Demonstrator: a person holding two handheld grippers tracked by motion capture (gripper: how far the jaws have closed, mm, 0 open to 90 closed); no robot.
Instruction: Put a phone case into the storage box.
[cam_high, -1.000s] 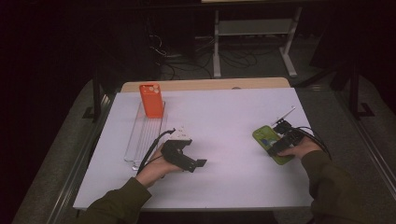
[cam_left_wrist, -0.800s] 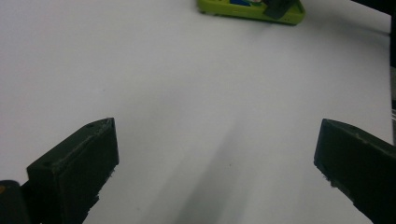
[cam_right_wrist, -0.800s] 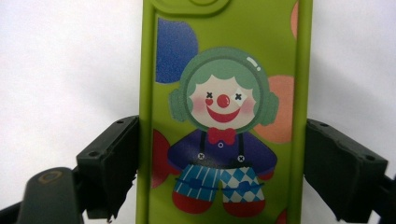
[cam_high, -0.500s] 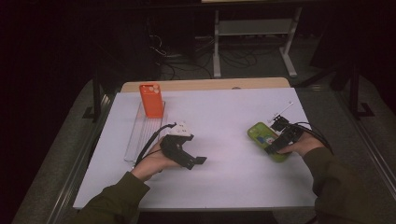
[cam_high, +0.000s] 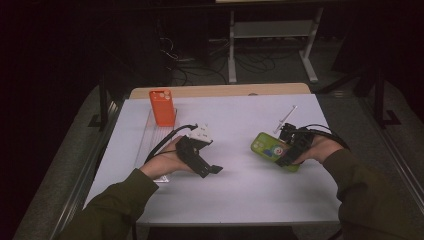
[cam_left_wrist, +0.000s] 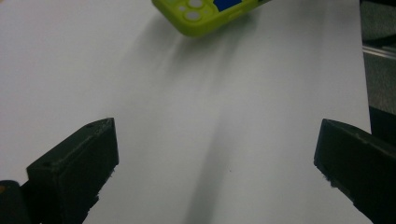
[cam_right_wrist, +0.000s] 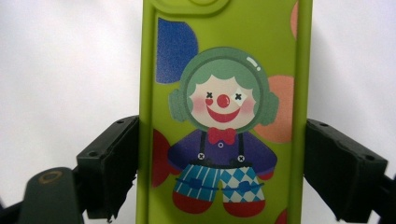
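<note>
A white table (cam_high: 235, 195) stands in a dark room. The right gripper (cam_high: 292, 147) pinches a lime-green clown phone case (cam_right_wrist: 224, 116) by its long edges, near the table's right side. The left gripper (cam_left_wrist: 217, 172) rests mid-table, jaws spread, nothing between them. An orange phone case (cam_high: 162, 107) stands farther back. I'd keep the squeeze even so the case stays level.

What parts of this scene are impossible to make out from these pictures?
- Green phone case: top and bottom cut off by the right gripper view's edges; in the left gripper view only a corner shows.
- Orange phone case: its foot, behind the clear holder, high view.
- Thin white stick: too small to identify, high view.
- Background: too dark.
</note>
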